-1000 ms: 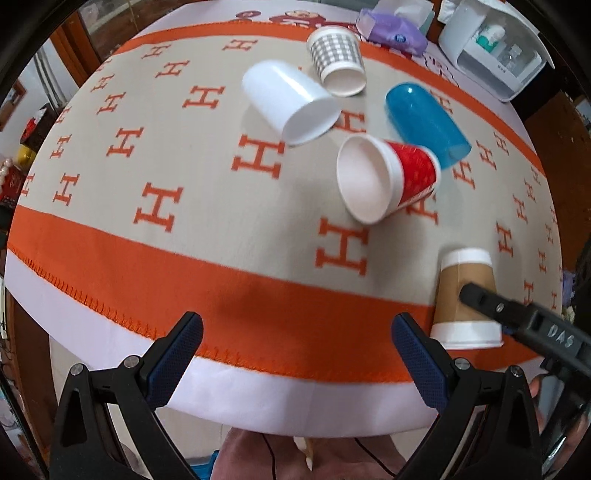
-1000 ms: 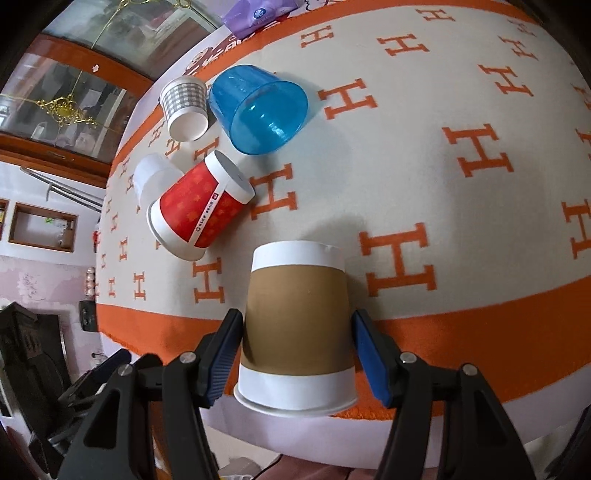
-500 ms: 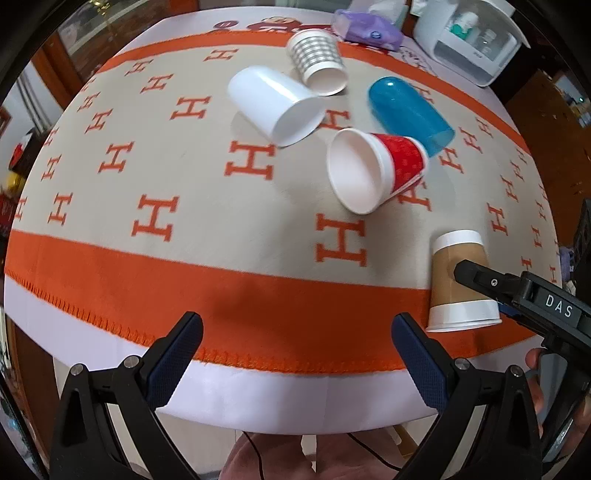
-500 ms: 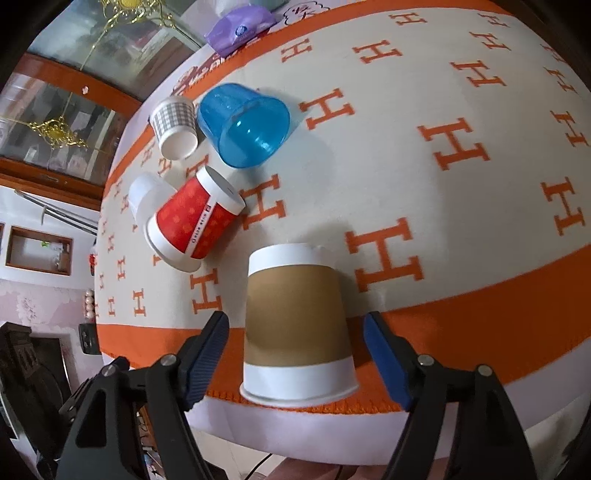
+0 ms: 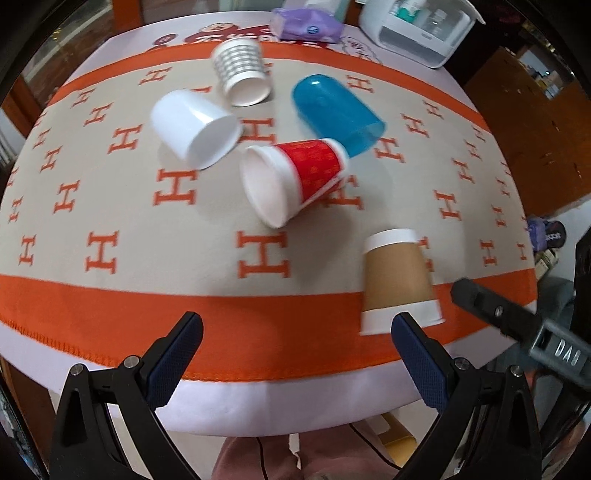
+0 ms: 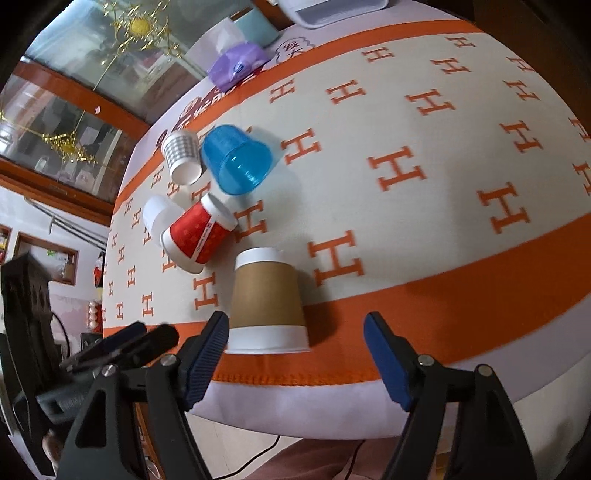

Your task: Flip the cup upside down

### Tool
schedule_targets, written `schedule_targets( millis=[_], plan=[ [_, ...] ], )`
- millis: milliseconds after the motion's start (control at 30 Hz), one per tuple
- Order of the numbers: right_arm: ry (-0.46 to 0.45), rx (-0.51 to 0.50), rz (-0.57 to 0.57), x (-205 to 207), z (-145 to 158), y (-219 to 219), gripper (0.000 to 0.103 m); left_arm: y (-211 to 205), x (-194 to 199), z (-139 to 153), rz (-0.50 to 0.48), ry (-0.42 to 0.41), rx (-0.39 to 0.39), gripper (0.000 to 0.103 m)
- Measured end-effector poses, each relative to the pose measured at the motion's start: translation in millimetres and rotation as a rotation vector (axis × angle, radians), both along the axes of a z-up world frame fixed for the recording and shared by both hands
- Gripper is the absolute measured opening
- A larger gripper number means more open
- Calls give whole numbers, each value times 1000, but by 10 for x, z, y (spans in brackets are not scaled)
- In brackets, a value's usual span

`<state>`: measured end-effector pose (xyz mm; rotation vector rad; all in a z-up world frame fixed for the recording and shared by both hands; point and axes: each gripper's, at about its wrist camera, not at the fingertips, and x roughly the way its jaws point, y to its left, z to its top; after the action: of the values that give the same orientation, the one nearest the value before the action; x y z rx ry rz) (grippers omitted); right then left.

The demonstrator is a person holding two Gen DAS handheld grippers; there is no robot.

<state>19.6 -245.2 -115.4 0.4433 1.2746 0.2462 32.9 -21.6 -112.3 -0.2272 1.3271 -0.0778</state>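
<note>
A brown paper cup stands upside down near the table's front edge, on the orange band; it also shows in the left wrist view. My right gripper is open and empty, pulled back just short of the cup. My left gripper is open and empty at the front edge, left of the brown cup. A red cup, a white cup, a blue cup and a checked cup lie on their sides further back.
The table carries a beige cloth with orange H marks and orange bands. A purple tissue pack and a white box sit at the far edge. A cabinet with glass doors stands beyond.
My right gripper has opened, let go of the brown cup and drawn back from it. The cup stays upside down. My left gripper has shifted its view rightward, toward the cups.
</note>
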Motion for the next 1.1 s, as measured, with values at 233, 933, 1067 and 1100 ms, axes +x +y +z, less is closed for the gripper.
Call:
schedule_targets(
  millis=[233,933,1067,1100],
  plan=[
    [24,57,-75,-68,-144,-340,66,-329,344,-75,-78,66,-52,101],
    [60,107,-61,-44,-335,-546,66,-785,804,-633,-115,268,-115,71],
    [56,100,-54,-36,-334,-534,66,-797,782,-633,-99,258,-122,61],
    [55,97,-55,-36,-334,-534,66,-800,771,-621,-98,249,-123,61]
  ],
)
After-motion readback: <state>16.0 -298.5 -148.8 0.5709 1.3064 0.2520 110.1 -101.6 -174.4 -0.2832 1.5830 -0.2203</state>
